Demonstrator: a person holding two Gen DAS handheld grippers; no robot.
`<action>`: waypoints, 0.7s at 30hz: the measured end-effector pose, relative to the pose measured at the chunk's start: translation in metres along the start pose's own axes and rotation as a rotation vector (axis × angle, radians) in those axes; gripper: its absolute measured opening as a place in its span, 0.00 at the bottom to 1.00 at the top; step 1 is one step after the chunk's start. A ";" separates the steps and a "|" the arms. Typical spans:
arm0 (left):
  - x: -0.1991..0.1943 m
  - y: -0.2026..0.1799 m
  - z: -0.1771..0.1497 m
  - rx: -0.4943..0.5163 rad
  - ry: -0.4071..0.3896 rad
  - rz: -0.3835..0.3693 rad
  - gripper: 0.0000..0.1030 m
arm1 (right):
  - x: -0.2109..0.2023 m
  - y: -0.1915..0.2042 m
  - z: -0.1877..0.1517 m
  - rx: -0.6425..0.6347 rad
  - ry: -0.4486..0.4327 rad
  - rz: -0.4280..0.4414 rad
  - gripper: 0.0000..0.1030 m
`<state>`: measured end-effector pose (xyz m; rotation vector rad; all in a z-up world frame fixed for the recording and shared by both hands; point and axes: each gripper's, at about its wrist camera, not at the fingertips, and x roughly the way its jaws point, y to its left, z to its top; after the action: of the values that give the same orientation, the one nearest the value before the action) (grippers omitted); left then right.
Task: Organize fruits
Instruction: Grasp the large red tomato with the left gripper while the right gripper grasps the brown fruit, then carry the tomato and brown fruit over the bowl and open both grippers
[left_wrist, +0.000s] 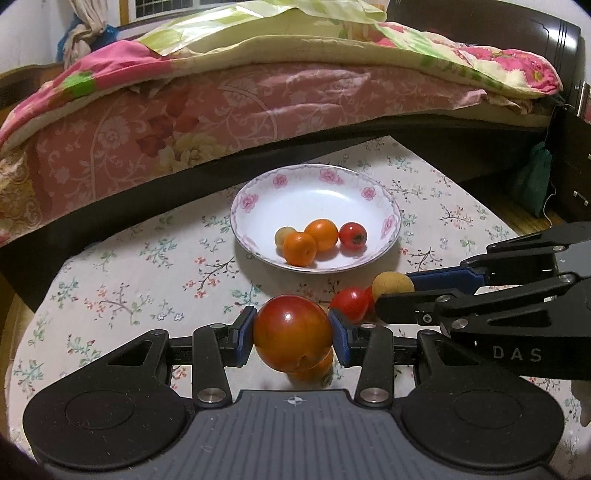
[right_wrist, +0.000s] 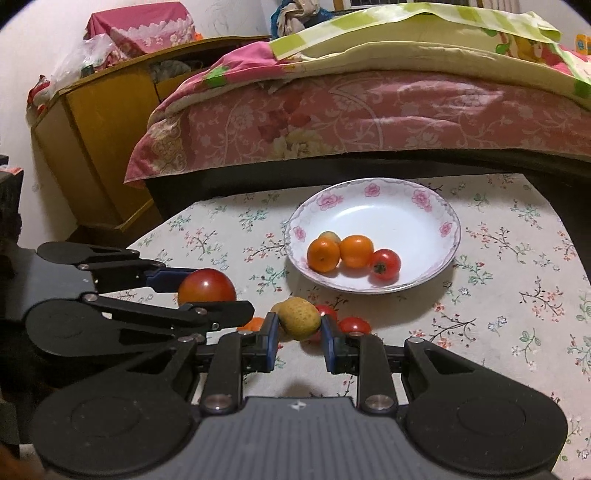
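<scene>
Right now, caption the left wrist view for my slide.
Left hand-held gripper clamps a large tomato before the floral plate; right hand-held gripper holds a yellowish fruit.

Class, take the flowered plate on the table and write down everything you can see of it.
The plate is round, shallow and white, glossy like glazed ceramic, with pink roses and a thin purplish line round its rim. It sits flat on the floral tablecloth, near the bed's edge. Inside lie four small fruits close together at its near side: two orange ones, a red one showing a dark stem end, and a yellowish one half hidden behind them. Neither gripper touches it.
</scene>
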<state>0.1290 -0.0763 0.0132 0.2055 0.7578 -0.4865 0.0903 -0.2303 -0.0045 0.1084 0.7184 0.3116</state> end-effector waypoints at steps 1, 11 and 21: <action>0.001 0.000 0.001 -0.002 0.000 -0.001 0.49 | 0.000 -0.001 0.001 0.002 -0.003 -0.003 0.23; 0.012 -0.003 0.021 -0.002 -0.034 0.004 0.49 | 0.001 -0.014 0.016 0.026 -0.035 -0.022 0.23; 0.050 -0.005 0.059 0.019 -0.067 0.014 0.48 | 0.026 -0.051 0.041 0.084 -0.047 -0.063 0.23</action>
<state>0.1938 -0.1187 0.0199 0.2109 0.6867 -0.4851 0.1482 -0.2697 0.0000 0.1720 0.6868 0.2176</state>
